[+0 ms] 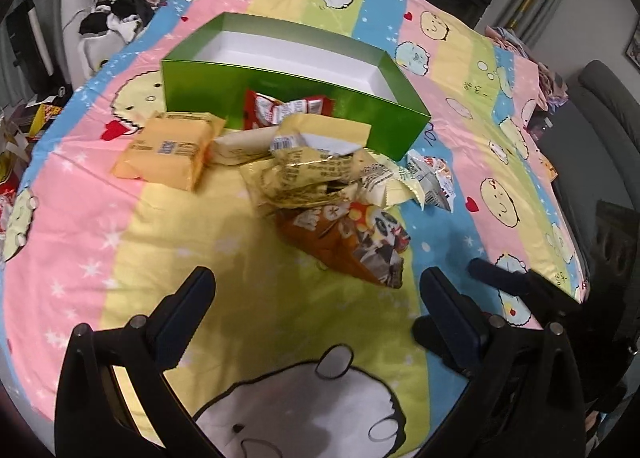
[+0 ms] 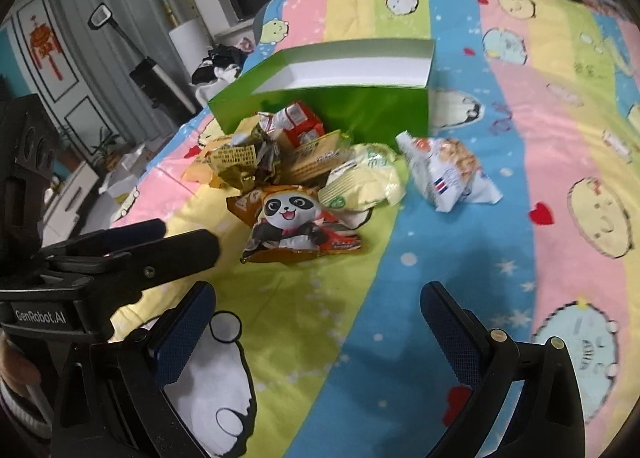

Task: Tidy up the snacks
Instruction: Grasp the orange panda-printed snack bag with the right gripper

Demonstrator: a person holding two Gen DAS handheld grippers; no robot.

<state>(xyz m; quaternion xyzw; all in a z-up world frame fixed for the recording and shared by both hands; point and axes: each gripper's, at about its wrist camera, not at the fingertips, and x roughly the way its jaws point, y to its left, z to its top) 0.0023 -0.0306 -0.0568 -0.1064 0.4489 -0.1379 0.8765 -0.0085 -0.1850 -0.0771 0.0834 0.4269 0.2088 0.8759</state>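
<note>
I see both my left gripper (image 1: 316, 314) and right gripper (image 2: 318, 322) spread wide, empty, below crinkly foil snack packets (image 1: 320, 173) heaped against a glossy green rectangular box (image 1: 280, 97) at frame center.

Snack packets (image 1: 320, 161) lie heaped on the bedsheet (image 1: 120, 225) before the box (image 1: 296, 73), perhaps touching its wall.

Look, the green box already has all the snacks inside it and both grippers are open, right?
Not quite. The green box shows only its bare white inside in the left wrist view; the snacks, like the panda bag, lie piled on the bedsheet in front. The left gripper and right gripper are indeed open.
</note>
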